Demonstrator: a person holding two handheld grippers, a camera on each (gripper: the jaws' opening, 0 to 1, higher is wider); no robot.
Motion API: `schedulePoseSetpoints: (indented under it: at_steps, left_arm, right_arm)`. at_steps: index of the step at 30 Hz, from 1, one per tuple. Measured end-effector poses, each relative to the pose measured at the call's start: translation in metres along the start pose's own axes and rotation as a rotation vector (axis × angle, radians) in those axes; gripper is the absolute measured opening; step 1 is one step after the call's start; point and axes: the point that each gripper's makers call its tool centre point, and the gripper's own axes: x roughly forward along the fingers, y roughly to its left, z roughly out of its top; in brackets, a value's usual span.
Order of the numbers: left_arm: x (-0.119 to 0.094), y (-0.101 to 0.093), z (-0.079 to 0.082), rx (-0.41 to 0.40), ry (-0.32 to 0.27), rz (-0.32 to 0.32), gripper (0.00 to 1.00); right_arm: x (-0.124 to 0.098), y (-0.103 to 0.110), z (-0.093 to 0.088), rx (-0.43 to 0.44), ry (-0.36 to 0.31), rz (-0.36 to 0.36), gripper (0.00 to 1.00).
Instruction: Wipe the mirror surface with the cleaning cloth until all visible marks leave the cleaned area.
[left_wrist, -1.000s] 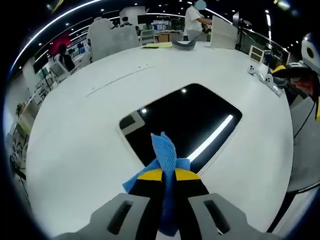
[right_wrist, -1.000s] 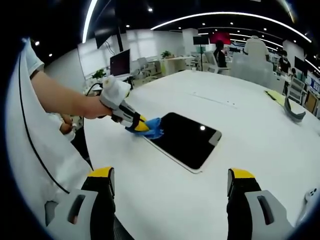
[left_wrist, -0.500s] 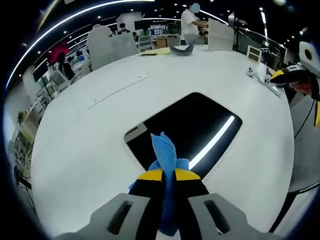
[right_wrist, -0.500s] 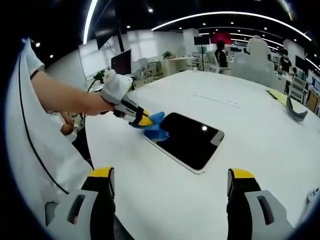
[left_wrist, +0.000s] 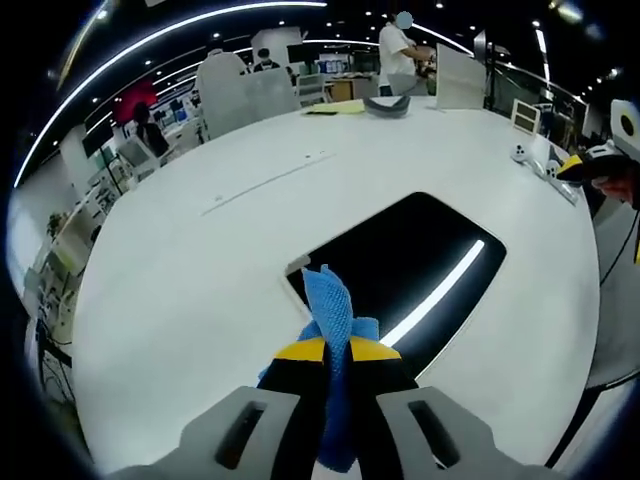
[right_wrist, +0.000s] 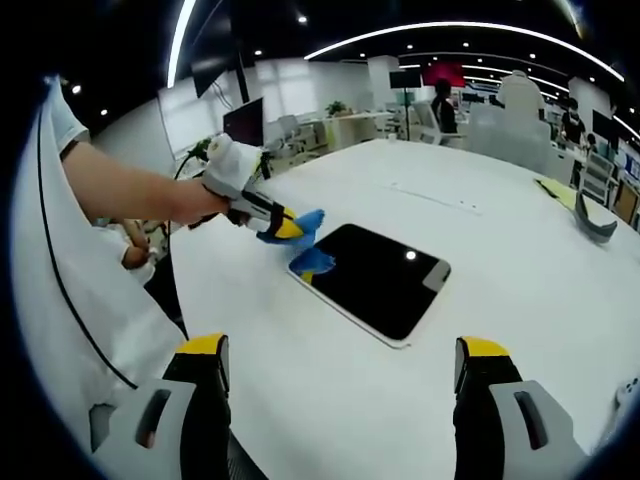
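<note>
The left gripper (left_wrist: 336, 352) has its jaws clamped on the blue cloth (left_wrist: 329, 305), just short of the mirror (left_wrist: 420, 270) ahead on the bench (left_wrist: 180, 290). The right gripper (right_wrist: 340, 375) hangs wide open. Wiping looks barely begun.

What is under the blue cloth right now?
The blue cloth, clamped in the left tool, hangs above the mirror's near corner, where its reflection shows. Any marks on that corner can't be made out.

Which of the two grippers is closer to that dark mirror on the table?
The left. The left gripper, shut on the blue cloth, is at the mirror's near corner. The right gripper, jaws wide open, is set back from it over bare table.
</note>
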Motion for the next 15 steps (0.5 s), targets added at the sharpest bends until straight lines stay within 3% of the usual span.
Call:
schedulePoseSetpoints:
  at_steps: [15]
  left_arm:
    - [-0.012, 0.046, -0.022, -0.075, 0.019, 0.085, 0.04]
  right_arm:
    - [0.002, 0.002, 0.002, 0.0, 0.001, 0.003, 0.93]
